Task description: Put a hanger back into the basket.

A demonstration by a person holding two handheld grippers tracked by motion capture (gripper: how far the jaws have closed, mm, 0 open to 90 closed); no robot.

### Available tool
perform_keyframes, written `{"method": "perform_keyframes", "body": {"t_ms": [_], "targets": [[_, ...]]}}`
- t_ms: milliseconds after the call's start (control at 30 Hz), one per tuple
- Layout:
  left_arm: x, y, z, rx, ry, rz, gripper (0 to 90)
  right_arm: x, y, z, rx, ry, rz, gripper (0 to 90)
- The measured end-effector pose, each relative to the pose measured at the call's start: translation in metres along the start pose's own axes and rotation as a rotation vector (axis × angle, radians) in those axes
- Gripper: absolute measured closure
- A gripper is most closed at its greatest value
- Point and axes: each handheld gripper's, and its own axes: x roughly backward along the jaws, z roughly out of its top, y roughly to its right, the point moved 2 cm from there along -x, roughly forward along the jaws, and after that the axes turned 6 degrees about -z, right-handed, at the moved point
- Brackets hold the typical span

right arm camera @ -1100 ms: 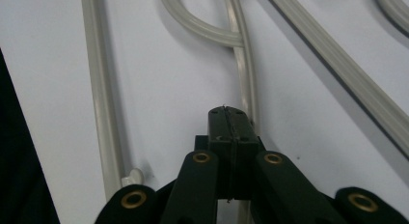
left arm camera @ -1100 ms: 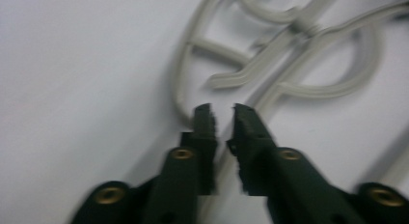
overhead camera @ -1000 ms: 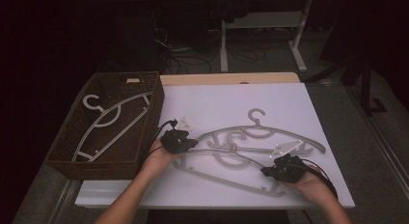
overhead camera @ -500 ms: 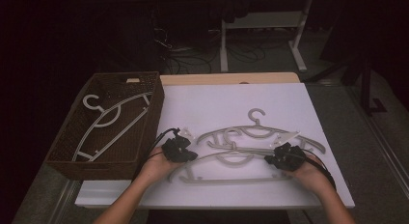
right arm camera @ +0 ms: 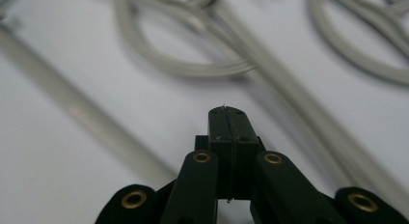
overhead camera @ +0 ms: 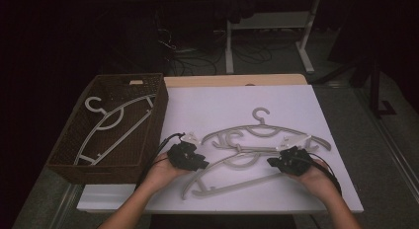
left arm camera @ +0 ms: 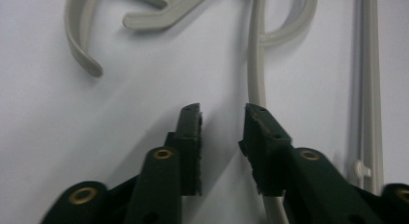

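Taking the white board (overhead camera: 237, 105) on the table as the landmark, both hands work at its near half. The left hand (overhead camera: 165, 172) holds the left gripper (overhead camera: 197, 162) at the board's near-left part, just beside the wicker basket (overhead camera: 153, 140). In the left gripper view its jaws have just been opening and now stand parted, with bare board between the pads (left arm camera: 193, 132); the thin arm of the near hanger (left arm camera: 257, 74) runs right against the outer side of one jaw and passes under it, not between the two. The right hand (overhead camera: 321, 177) holds the right gripper (overhead camera: 272, 162) at the board's near-right part. In the right gripper view its jaws (right arm camera: 232, 151) are pressed flat together with nothing seen between them, raised a little over the blurred hanger bars.

The near hanger (overhead camera: 232, 174) lies flat on the board between the two grippers, its straight bar slanting toward the near-left edge. A little farther toward the middle of the board lies a second hanger (overhead camera: 267, 130), its hook (overhead camera: 261, 113) pointing to the far side; the two hangers overlap where their curved parts cross. Off the board's left edge, the basket holds a third hanger (overhead camera: 113, 130), lying slantwise inside.
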Motion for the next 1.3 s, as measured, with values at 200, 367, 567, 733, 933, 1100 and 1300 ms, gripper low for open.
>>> {"method": "perform_keyframes", "body": {"t_ms": [200, 367, 567, 733, 933, 1100, 1300], "targets": [[-0.002, 0.001, 0.005, 0.011, 0.043, -0.039, 52.1, 0.007, -0.021, -0.01, 0.009, -0.003, 0.031, 88.9], [-0.011, 0.003, 0.008, 0.008, 0.04, -0.064, 40.6, 0.001, -0.023, -0.014, 0.014, -0.036, 0.039, 88.9], [-0.024, 0.004, 0.013, 0.002, 0.022, -0.107, 35.8, 0.0, -0.023, -0.016, 0.007, -0.035, 0.043, 88.9], [-0.032, 0.003, 0.019, 0.015, 0.009, -0.163, 48.6, 0.0, -0.022, -0.017, 0.007, -0.033, 0.044, 88.9], [-0.037, 0.007, 0.021, 0.009, -0.009, -0.2, 60.8, 0.0, -0.022, -0.017, 0.003, -0.029, 0.047, 89.0], [-0.034, 0.006, 0.022, 0.007, 0.0, -0.191, 70.0, 0.0, -0.022, -0.017, 0.007, -0.029, 0.046, 88.9], [-0.029, 0.009, 0.025, 0.003, 0.019, -0.226, 70.7, -0.001, -0.023, -0.018, 0.01, -0.035, 0.052, 89.0]]}}
